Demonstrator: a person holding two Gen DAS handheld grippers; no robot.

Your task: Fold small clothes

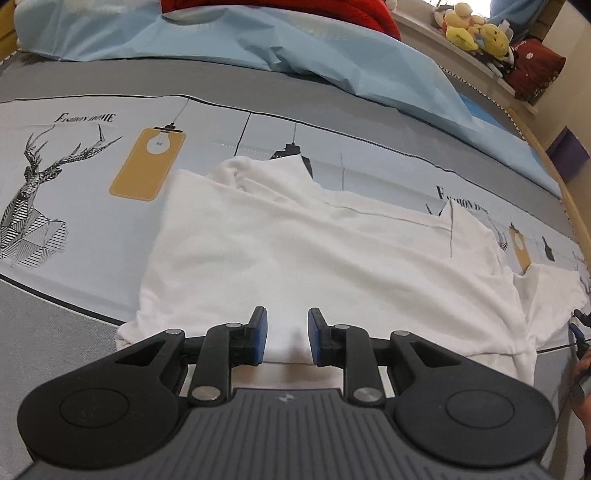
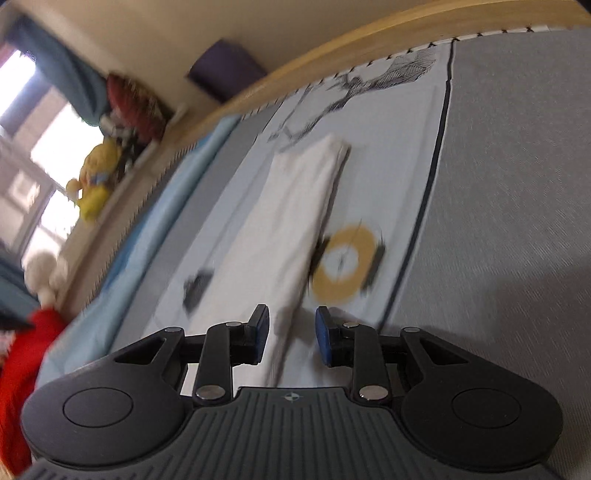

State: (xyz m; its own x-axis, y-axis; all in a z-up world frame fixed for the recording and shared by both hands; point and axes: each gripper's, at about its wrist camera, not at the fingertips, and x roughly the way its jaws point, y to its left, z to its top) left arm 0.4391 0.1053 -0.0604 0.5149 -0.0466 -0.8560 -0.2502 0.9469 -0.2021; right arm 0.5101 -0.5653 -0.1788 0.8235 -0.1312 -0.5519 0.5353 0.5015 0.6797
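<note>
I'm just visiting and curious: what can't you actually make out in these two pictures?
- Near edge of the white garment: left wrist view, hidden behind the left gripper.
- Printed patterns on the bedsheet: right wrist view, smeared by motion blur.
- Soft toys on the ledge: too small to identify.
- Whoever holds the grippers: cut off by the frame edges.

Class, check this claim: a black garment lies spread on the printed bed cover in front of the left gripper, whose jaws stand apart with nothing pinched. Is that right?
Not quite. The garment is white, not black, as the left wrist view shows. The rest holds: it lies spread on the printed bed cover before the left gripper, whose jaws stand apart, pinching nothing.
</note>
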